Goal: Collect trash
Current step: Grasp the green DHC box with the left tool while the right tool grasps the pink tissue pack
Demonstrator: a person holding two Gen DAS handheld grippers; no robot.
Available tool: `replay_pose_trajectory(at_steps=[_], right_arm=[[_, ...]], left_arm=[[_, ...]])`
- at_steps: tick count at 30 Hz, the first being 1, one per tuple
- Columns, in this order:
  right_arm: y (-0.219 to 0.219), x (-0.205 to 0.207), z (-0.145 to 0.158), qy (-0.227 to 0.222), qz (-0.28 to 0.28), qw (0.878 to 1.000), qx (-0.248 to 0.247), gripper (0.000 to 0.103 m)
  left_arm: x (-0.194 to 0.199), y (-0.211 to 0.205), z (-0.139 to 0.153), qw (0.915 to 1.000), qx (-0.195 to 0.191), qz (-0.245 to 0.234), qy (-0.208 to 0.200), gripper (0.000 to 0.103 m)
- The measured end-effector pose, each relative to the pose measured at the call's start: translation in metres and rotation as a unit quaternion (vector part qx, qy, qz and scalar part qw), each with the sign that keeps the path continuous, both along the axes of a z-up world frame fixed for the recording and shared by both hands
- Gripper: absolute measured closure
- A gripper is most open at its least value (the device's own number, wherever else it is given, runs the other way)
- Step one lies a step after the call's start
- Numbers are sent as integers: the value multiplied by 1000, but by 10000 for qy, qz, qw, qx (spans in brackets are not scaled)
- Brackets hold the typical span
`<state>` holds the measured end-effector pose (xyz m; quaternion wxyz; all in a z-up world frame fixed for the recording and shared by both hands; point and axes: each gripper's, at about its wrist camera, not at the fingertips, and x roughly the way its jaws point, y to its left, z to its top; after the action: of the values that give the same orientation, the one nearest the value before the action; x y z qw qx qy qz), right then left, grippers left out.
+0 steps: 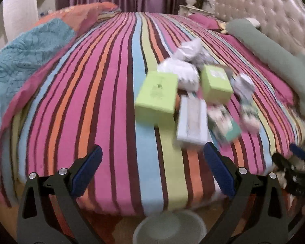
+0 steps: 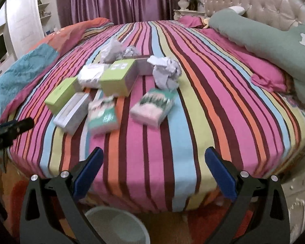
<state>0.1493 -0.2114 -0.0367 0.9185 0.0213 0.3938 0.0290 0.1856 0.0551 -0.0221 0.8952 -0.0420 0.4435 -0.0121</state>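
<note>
Both tools wide open, gripping nothing: left gripper point(image 1: 152, 168) and right gripper point(image 2: 152, 170) hovering over near edge of striped bedspread point(image 2: 203, 101). Trash pile ahead on bed: up and right of left fingertips, up and left of right ones — green boxes point(image 1: 156, 95) point(image 2: 119, 77), white box point(image 1: 191, 120), teal packets point(image 2: 152, 106), crumpled paper point(image 2: 166, 73) (left view blurred). Pale bin point(image 2: 116, 225) below, between right gripper's fingers, off the bed; green bolster pillow point(image 2: 264, 38) far right.
</note>
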Motion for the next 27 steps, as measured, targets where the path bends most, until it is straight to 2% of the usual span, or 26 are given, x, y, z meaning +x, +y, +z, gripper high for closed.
replay_pose_trajectory(at_steps=[3, 9, 13, 19, 23, 24, 25, 26, 27], right_arm=[[-5, 24, -2, 64, -68, 9999, 67, 8], [-4, 58, -17, 319, 22, 9995, 10, 8], [0, 73, -26, 423, 151, 9990, -37, 8], [1, 90, -34, 541, 207, 9982, -171, 8], [4, 99, -39, 607, 214, 9976, -256, 8], [6, 101, -41, 647, 236, 9972, -298, 9], [6, 102, -44, 691, 259, 9968, -310, 12], [6, 100, -45, 700, 279, 9967, -312, 14], [7, 98, -45, 670, 317, 9967, -336, 18]], left_arm=[[34, 5, -3, 9998, -109, 126, 100, 6], [77, 0, -18, 9993, -38, 83, 366, 6], [95, 1, -28, 9984, -125, 159, 523, 6], [114, 0, -40, 9977, 96, 211, 635, 6], [122, 4, -46, 9969, 16, 254, 740, 7], [123, 6, -48, 9966, -55, 257, 777, 9], [124, 7, -49, 9964, -146, 230, 809, 24], [126, 8, -51, 9959, -224, 206, 851, 44], [127, 9, -53, 9954, -216, 246, 900, 44]])
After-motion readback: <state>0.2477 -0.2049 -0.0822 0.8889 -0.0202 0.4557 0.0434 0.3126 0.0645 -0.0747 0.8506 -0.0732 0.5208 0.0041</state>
